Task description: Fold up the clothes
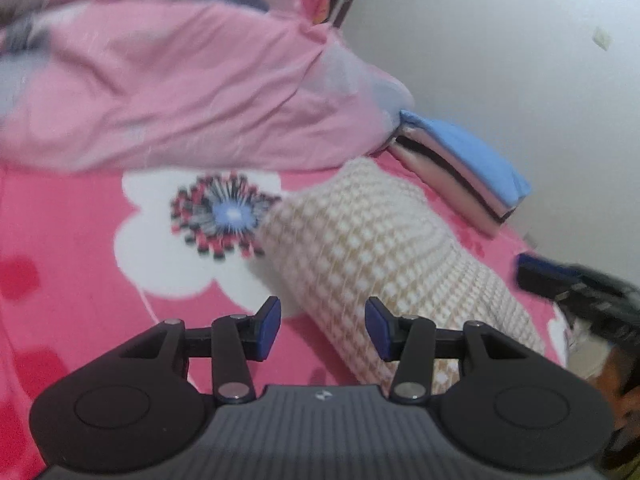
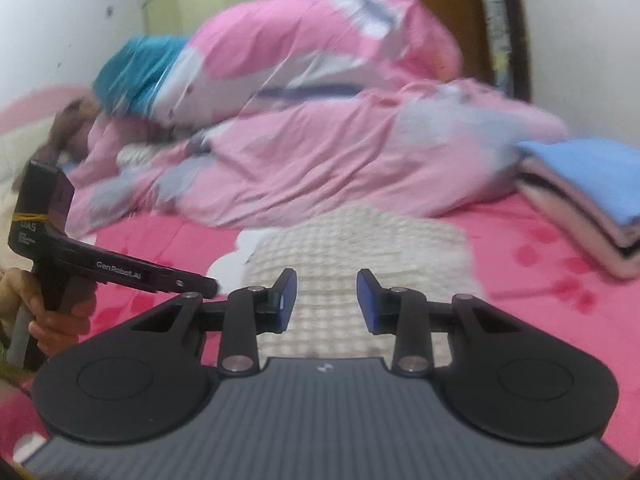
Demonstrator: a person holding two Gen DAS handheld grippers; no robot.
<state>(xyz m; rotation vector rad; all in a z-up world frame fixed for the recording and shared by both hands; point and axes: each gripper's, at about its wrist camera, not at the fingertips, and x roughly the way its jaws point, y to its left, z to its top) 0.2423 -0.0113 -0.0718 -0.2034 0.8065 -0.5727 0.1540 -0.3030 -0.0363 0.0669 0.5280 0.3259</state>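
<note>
A folded beige-and-white checked garment lies on the pink flowered bed sheet. My left gripper hovers over its near left edge, open, with nothing between its blue pads. In the right wrist view the same garment lies just ahead of my right gripper, which is also open and holds nothing. The left gripper shows there from the side, held by a hand. The right gripper appears blurred at the right edge of the left wrist view.
A stack of folded clothes with a blue piece on top sits by the white wall, right of the garment. A rumpled pink duvet fills the back of the bed. A teal bundle lies behind it.
</note>
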